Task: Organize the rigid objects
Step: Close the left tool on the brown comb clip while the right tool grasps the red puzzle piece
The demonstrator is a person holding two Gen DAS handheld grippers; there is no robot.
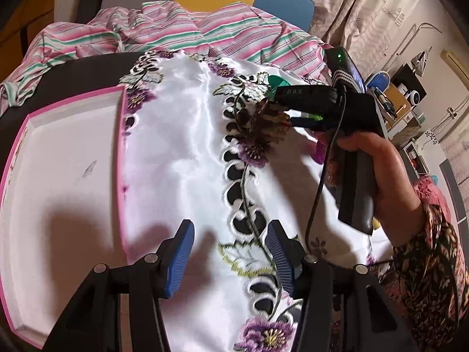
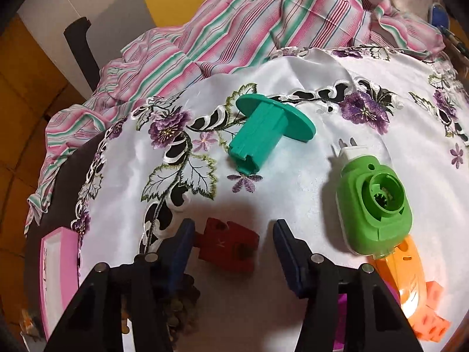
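Observation:
My left gripper (image 1: 231, 258) is open and empty above the white embroidered cloth (image 1: 181, 146), right of the pink-rimmed white tray (image 1: 67, 170). My right gripper (image 2: 234, 249) is open, low over a red block (image 2: 231, 245) that lies between its fingers. A brown pinecone (image 1: 266, 123) lies just under the right gripper's tip in the left wrist view; it also shows under the left finger in the right wrist view (image 2: 178, 308). A teal spool (image 2: 263, 135), a green plug-in device (image 2: 375, 202) and an orange piece (image 2: 410, 287) lie on the cloth.
A crumpled pink and green striped cloth (image 2: 249, 29) lies at the table's far side. The tray's corner (image 2: 55, 270) shows at the left in the right wrist view. A magenta object (image 1: 319, 152) lies partly hidden under the right gripper.

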